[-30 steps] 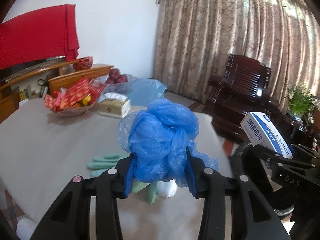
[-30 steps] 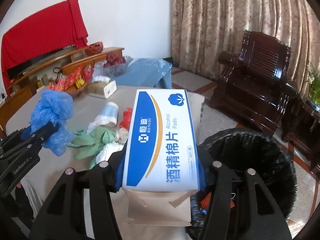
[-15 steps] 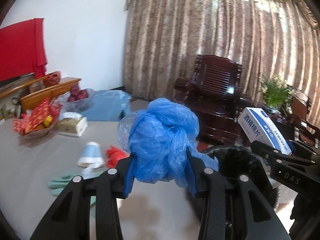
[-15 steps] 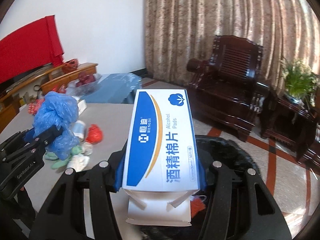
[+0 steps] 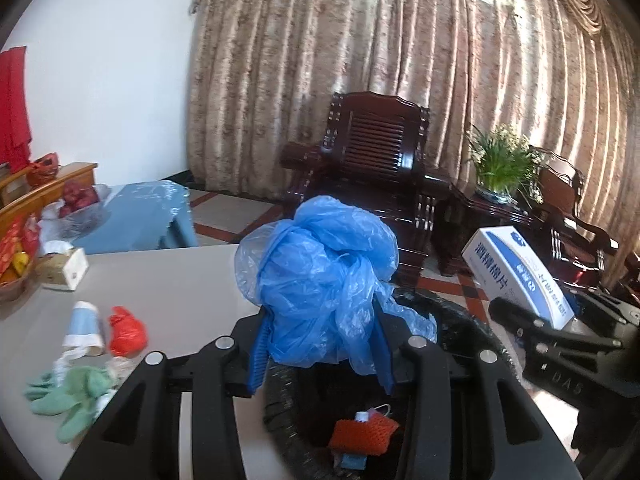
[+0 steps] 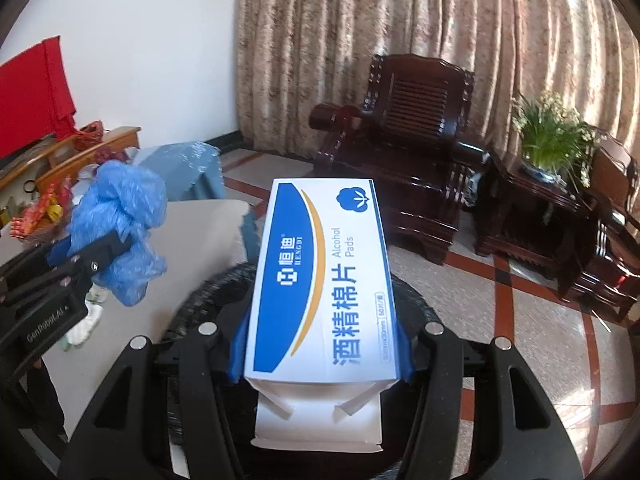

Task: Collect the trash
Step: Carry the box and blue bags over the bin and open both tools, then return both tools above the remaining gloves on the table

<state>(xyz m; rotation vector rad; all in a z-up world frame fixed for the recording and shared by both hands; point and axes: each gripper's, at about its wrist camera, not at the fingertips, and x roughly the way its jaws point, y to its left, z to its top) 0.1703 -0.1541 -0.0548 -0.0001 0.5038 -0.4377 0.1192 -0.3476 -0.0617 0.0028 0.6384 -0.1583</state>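
My left gripper (image 5: pixel 322 354) is shut on a crumpled blue plastic bag (image 5: pixel 320 280) and holds it over the near rim of a black-lined trash bin (image 5: pixel 452 320). The bin holds a red mesh item (image 5: pixel 362 434). My right gripper (image 6: pixel 320 352) is shut on a white and blue alcohol pads box (image 6: pixel 320 276) above the same bin (image 6: pixel 208 292). The box also shows at the right in the left wrist view (image 5: pixel 520 276). The blue bag shows at the left in the right wrist view (image 6: pixel 120 232).
On the grey table (image 5: pixel 180 280) lie green gloves (image 5: pixel 68 396), a red bag scrap (image 5: pixel 126 332), a paper cup (image 5: pixel 84 328) and a tissue box (image 5: pixel 66 266). Dark wooden armchairs (image 5: pixel 372 168) and a potted plant (image 5: pixel 500 164) stand beyond, before curtains.
Both grippers swung right from over the table to above the trash bin, still carrying the blue bag and the box. The bin's inside now shows below the left gripper.
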